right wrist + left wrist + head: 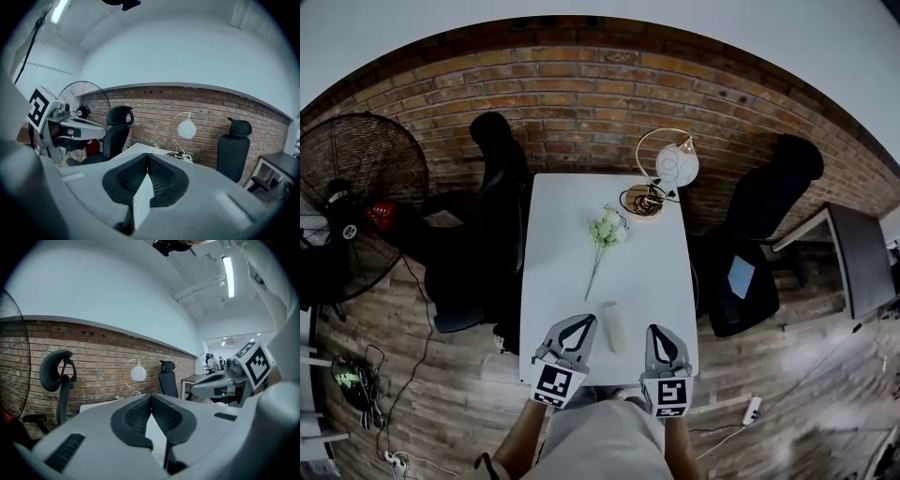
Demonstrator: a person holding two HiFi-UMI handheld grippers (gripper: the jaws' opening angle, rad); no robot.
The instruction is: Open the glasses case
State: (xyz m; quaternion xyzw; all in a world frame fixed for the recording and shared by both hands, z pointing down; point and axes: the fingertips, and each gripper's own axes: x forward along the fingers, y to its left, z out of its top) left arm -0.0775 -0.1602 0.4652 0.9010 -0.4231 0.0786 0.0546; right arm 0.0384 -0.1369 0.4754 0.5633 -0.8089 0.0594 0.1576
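A pale, oblong glasses case (612, 326) lies on the white table (572, 202) near its front edge, faint against the tabletop. My left gripper (588, 320) hovers just to the case's left and my right gripper (657, 329) just to its right, both over the table's near edge. Neither touches the case. In the left gripper view the left gripper (151, 396) has its jaw tips together with nothing between them. The right gripper (147, 155) looks the same in its own view. The case is hidden in both gripper views.
A stem of white flowers (605, 231) lies mid-table, and a ring lamp with a round globe (661, 173) stands at the far right corner. Black office chairs (492, 216) (759, 234) flank the table. A standing fan (356, 197) is at left and a dark desk (858, 258) at right.
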